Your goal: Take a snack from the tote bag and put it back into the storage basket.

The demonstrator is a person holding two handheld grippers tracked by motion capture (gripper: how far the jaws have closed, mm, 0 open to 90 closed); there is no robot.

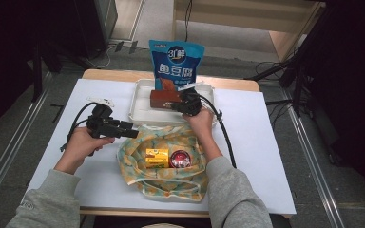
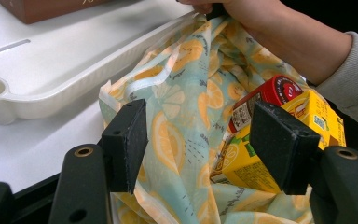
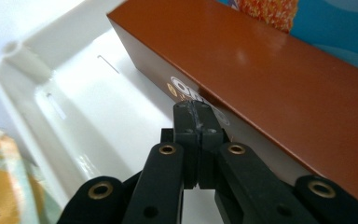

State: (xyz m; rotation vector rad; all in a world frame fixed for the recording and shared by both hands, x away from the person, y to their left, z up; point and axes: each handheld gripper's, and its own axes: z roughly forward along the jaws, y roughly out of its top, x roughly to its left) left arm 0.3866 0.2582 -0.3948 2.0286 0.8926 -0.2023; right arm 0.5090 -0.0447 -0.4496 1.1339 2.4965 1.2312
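A lemon-print fabric bag (image 1: 138,152) (image 2: 186,79) lies open on the white sheet. It holds a yellow carton (image 1: 157,157) (image 2: 242,163) and a red-lidded can (image 1: 179,159) (image 2: 279,88). My left gripper (image 1: 132,133) (image 2: 198,126) is open at the bag's left edge; loose fabric lies between its pads, unpressed. A brown box (image 1: 164,98) (image 3: 270,79) rests in the white tray (image 1: 138,111) (image 3: 98,102). My right gripper (image 1: 175,106) (image 3: 198,112) is shut and empty, its tips against the box's side. A blue snack bag (image 1: 176,64) (image 3: 335,28) stands behind the box.
A white sheet (image 1: 256,142) covers the wooden table. The tray's rim (image 2: 51,93) lies close beside the bag's far edge. The right forearm (image 2: 284,37) crosses over the bag's right side. Dark stands and cables surround the table.
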